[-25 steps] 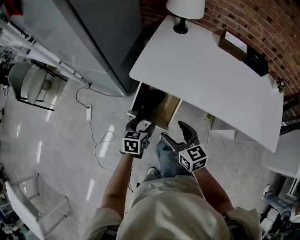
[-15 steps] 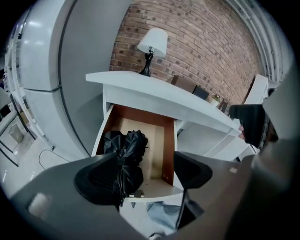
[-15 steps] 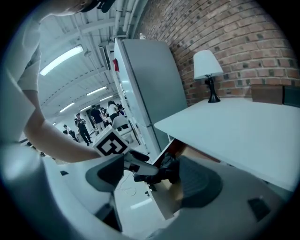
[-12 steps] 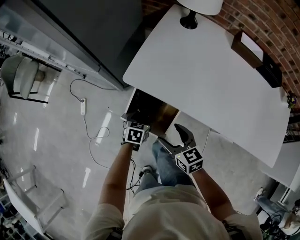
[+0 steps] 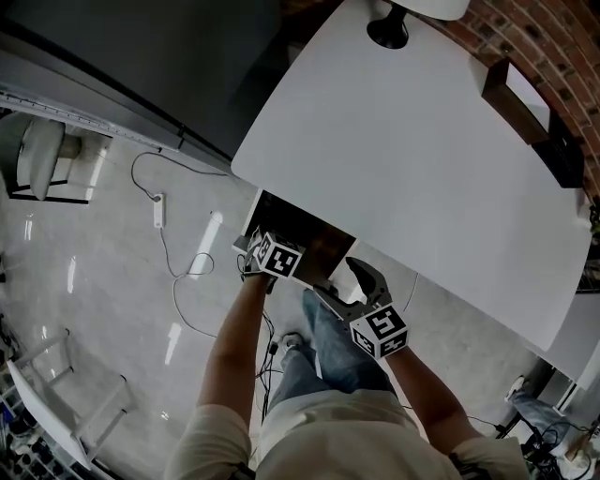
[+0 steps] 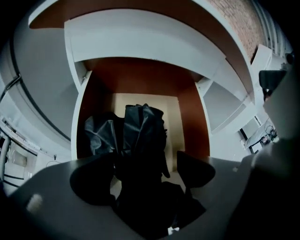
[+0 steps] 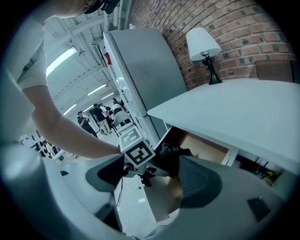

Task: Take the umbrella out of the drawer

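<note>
Under the white table's near left edge, a drawer [image 5: 252, 217] stands pulled out. A black folded umbrella [image 6: 140, 131] lies inside it on the pale bottom, between red-brown side walls [image 6: 188, 122]. My left gripper [image 6: 145, 169] points steeply down into the drawer. Its jaws have just been opening and stand wide, with the umbrella between them and no pad pressing on it. In the head view its marker cube [image 5: 279, 260] sits over the drawer's front. My right gripper [image 5: 339, 283] hangs open and holds nothing, just right of the drawer. It looks across at the left cube [image 7: 138, 150] and the umbrella [image 7: 172, 152].
The white table [image 5: 403, 141] carries a lamp [image 5: 392, 28] and a dark box [image 5: 525, 94] by a brick wall. A grey cabinet [image 5: 141, 66] stands left of the drawer. A cable with a power strip [image 5: 157, 209] lies on the floor. The person's legs [image 5: 328, 356] are below the grippers.
Both grippers have come down toward the drawer. The left one has moved over the drawer's front and tipped downward. The right one has sunk a little beside it.
</note>
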A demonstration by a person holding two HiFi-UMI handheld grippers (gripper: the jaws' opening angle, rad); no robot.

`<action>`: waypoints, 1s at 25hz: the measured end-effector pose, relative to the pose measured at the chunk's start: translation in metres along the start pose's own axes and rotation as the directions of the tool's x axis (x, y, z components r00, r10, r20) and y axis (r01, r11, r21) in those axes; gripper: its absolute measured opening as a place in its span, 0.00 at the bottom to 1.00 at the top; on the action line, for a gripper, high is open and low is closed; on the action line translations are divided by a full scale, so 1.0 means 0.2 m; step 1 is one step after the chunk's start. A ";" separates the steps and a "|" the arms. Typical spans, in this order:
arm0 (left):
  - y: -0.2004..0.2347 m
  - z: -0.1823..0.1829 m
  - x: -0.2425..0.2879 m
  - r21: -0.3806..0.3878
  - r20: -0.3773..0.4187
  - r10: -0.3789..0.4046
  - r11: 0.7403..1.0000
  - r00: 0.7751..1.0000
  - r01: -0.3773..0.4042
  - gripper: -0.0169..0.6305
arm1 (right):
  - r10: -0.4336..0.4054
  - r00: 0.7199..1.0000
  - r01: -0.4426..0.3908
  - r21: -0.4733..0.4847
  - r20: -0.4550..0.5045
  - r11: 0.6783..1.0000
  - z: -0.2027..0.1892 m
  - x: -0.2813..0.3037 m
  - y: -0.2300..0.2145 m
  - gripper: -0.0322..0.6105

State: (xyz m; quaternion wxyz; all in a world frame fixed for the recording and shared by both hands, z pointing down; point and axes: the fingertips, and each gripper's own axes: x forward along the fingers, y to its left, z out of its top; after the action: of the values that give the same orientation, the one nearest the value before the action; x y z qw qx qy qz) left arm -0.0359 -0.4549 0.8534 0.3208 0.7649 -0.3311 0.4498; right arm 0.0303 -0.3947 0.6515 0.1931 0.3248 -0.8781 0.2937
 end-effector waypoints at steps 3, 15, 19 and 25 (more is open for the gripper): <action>0.04 0.00 0.08 0.025 -0.067 0.019 1.000 0.998 -0.017 0.65 | 0.015 1.000 -0.015 0.015 -0.015 1.000 -0.05 0.02 -0.02 0.60; 0.09 -0.06 0.11 0.071 -0.175 0.041 0.997 0.984 -0.029 0.44 | 0.022 0.999 -0.021 0.027 -0.034 0.999 -0.08 0.02 -0.08 0.60; 0.06 -0.05 0.05 0.032 -0.131 0.028 0.999 0.991 -0.024 0.42 | 0.021 1.000 -0.020 0.006 -0.023 1.000 -0.06 0.00 -0.05 0.60; 0.01 -0.07 -0.15 -0.051 -0.031 0.005 0.999 0.999 -0.007 0.41 | 0.004 1.000 -0.004 -0.012 0.011 1.000 -0.05 -0.07 0.06 0.60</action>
State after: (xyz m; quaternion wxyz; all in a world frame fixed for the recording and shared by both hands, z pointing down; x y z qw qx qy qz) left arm -0.0558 -0.4384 0.8320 0.3441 0.7484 -0.3397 0.4540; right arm 0.0337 -0.3738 0.6468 0.1894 0.3234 -0.8816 0.2870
